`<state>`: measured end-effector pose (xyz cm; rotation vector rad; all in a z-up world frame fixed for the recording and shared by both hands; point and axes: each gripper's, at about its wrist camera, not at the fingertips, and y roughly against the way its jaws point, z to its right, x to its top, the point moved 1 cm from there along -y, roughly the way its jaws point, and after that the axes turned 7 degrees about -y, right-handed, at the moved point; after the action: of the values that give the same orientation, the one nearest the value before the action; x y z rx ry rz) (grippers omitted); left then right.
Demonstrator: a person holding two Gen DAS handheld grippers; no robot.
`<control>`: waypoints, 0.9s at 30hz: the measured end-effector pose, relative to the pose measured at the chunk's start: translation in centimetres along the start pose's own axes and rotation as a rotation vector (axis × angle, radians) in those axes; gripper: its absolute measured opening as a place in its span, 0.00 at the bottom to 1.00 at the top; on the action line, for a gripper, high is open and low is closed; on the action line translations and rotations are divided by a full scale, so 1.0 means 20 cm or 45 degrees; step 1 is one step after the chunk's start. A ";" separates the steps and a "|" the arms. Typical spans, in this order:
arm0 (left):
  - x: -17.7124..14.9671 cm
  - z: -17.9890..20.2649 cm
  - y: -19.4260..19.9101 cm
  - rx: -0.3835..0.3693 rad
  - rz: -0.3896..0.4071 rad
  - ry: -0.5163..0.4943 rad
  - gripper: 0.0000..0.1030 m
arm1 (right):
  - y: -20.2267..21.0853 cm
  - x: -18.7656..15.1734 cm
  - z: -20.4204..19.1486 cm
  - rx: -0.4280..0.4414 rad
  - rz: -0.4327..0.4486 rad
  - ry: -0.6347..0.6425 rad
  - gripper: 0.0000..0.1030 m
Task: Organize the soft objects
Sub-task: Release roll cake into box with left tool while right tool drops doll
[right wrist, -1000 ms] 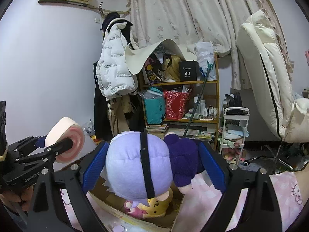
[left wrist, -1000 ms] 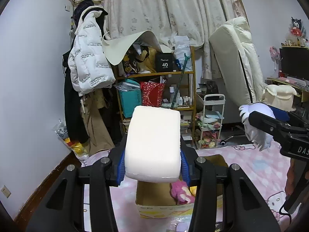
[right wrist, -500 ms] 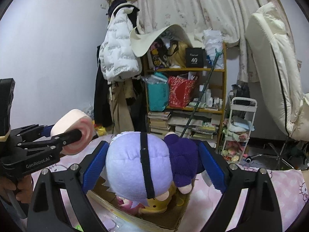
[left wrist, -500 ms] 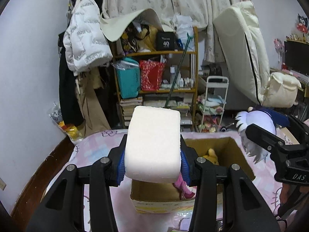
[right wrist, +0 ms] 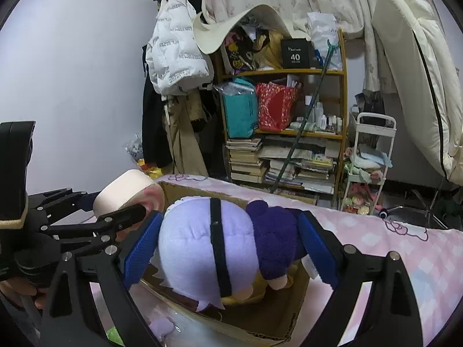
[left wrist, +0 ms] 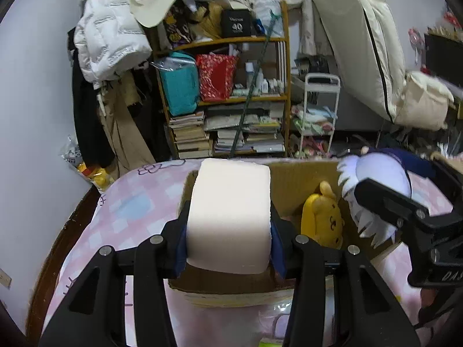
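Observation:
My left gripper [left wrist: 228, 240] is shut on a pale pink foam cushion [left wrist: 228, 211] and holds it over the left part of an open cardboard box [left wrist: 298, 173] on the pink bed. The cushion also shows in the right wrist view [right wrist: 127, 193]. My right gripper [right wrist: 228, 245] is shut on a lavender-haired plush doll in purple clothes [right wrist: 208, 245], held above the same box [right wrist: 292, 312]. The doll shows in the left wrist view [left wrist: 379, 173] over the box's right side. A yellow plush [left wrist: 322, 219] lies inside the box.
The pink patterned bed cover [left wrist: 130, 202] surrounds the box. Behind the bed stand a cluttered wooden shelf [left wrist: 231, 92], a white trolley [left wrist: 318, 115], hanging coats [left wrist: 107, 43] and a cream chair [left wrist: 361, 43]. A clear plastic bag [right wrist: 179, 326] lies in front of the box.
Both grippers have tipped downward and come closer to the box with their loads. The box's inside and the yellow plush have come into full view.

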<state>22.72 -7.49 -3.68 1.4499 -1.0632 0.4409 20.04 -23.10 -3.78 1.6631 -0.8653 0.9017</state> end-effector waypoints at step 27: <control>-0.07 -0.04 0.01 0.071 -0.085 0.082 0.86 | 0.03 -0.02 0.12 -0.022 -0.069 -0.106 1.00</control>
<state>22.13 -6.25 -4.47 1.5060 -0.9550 0.4697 19.65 -25.48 -4.30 1.7109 -0.8774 0.7911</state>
